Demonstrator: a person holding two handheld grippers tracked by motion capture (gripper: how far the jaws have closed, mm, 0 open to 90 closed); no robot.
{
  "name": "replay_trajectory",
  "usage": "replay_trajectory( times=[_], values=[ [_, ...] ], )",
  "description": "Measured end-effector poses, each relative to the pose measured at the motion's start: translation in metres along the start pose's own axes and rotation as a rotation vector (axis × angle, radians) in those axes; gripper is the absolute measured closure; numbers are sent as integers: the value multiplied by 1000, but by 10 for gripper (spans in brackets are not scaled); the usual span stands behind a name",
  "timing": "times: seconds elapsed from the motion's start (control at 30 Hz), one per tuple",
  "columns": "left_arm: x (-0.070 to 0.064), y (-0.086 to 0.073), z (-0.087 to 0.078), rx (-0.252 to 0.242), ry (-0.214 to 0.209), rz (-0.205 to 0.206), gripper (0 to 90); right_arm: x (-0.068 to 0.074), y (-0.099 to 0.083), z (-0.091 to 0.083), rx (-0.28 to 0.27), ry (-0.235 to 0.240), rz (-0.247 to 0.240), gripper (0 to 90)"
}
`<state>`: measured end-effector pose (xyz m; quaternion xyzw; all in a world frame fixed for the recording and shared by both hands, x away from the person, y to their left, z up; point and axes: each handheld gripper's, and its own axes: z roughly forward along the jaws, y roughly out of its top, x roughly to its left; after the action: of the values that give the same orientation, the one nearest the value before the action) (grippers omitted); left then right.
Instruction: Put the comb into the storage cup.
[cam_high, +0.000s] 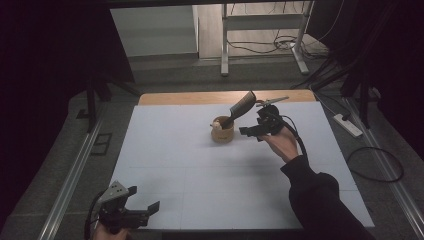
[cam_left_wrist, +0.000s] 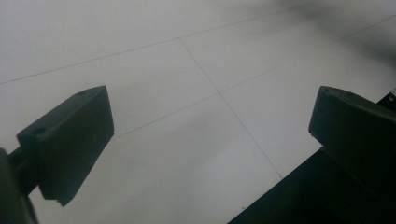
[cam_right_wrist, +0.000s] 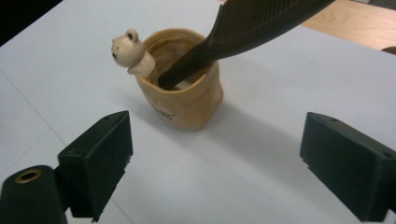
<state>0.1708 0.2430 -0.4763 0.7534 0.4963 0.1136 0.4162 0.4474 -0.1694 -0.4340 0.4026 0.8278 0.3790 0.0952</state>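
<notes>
Right gripper (cam_high: 251, 131) gapes just beside cup (cam_right_wrist: 183, 88) holding a comb (cam_right_wrist: 243, 30), probably unobstructed.

Left gripper (cam_left_wrist: 210, 140) fingers (cam_left_wrist: 70, 140) spread wide, empty, above white table (cam_left_wrist: 187, 70) near its edge

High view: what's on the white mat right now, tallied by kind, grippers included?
Cups: 1, the tan cup with a bear figure on its rim.
Combs: 1, the dark comb standing slanted inside it.
Grippers: 2, the left gripper at the near edge, the right gripper beside the cup, both open and empty.
Total: 4.
</notes>
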Motion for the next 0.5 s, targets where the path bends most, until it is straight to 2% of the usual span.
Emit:
replay_trajectory(
  times=[0.5],
  values=[
    [-1,0,-1,-7,9,5,0,6,-9,-6,24,21,-47,1]
  ],
)
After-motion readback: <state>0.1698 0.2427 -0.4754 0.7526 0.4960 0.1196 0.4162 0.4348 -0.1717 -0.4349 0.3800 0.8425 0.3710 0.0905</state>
